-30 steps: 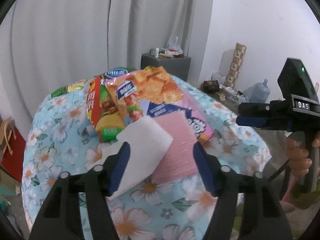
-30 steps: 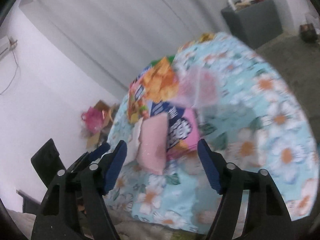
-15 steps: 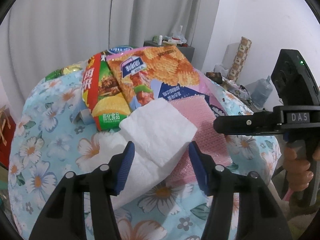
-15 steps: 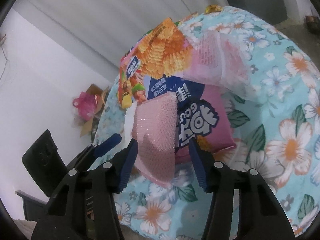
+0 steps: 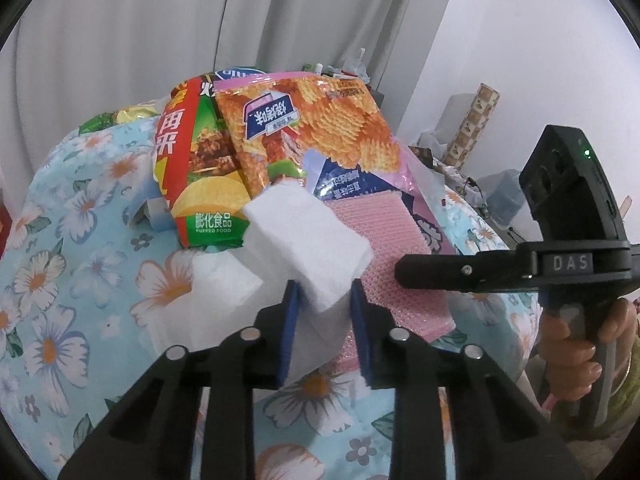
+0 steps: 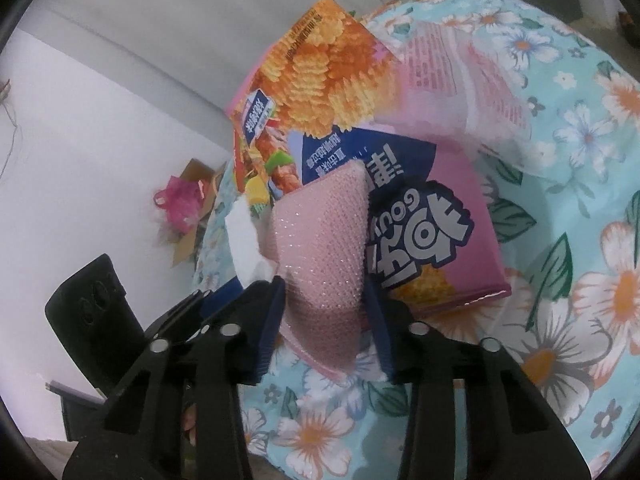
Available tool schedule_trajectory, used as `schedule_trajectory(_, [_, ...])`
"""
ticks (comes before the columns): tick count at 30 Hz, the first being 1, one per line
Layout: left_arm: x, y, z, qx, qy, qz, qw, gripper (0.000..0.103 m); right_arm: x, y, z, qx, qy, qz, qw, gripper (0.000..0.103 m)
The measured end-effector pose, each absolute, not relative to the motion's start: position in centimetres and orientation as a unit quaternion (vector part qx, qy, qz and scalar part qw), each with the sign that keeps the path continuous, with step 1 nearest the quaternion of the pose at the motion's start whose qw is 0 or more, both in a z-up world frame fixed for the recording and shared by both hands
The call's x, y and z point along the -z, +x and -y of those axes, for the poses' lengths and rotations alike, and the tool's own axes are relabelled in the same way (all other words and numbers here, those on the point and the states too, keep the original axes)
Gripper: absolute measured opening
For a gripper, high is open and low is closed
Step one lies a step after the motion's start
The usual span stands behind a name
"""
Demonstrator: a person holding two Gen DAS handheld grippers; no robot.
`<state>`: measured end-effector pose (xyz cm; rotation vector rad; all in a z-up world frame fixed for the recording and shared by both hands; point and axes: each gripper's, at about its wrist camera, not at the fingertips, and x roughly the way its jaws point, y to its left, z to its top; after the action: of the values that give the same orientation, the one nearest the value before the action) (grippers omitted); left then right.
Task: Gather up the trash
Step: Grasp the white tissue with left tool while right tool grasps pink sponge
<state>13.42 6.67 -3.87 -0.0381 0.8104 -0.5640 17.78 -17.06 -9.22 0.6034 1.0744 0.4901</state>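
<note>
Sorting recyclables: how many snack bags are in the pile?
3 clear: green-red chip bag at left, orange chip bag in the middle, pink bag beneath it. More may be hidden.

We see both pictures through round fisheye lenses, so black corners frame each view and straight lines bow near the rims. The light is soft, even and fairly dim, with a cool violet cast on the white wall point(image 5: 500, 40) and the curtain point(image 5: 120, 40). Shadows are faint; a dull one lies across the near end of the pink pad point(image 6: 320, 320). The white tissue point(image 5: 308, 240) is the brightest thing and nearly washes out. The chip bags point(image 5: 304, 128) look sharp, with readable print and slight sheen. In the right view, the flowered cloth point(image 6: 580, 240) softens toward the edge.
</note>
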Motion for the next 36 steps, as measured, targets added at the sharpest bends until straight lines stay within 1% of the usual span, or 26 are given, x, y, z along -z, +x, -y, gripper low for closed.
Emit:
schedule_trajectory(3, [3.7, 13.3, -6.6, 0.268, -0.018, -0.387, 0.882, 0.014, 9.0, 17.4, 17.6, -0.231, 0.284, -0.497, 0.787, 0.032])
schedule_trajectory(10, [3.3, 13.1, -7.3, 0.256, -0.025, -0.383, 0.887, 0.006, 8.5, 16.6, 18.7, -0.239, 0.296, -0.489, 0.785, 0.03])
schedule_trajectory(28, [0.3, 11.6, -8.1, 0.239, -0.021, -0.354, 0.904, 0.005, 7.0, 15.8, 19.7, -0.254, 0.306, -0.473, 0.786, 0.028])
schedule_trajectory(36, [-1.5, 10.7, -8.3, 0.236, -0.017, -0.338, 0.911, 0.005, 4.8, 15.0, 19.8, -0.271, 0.309, -0.455, 0.79, 0.027])
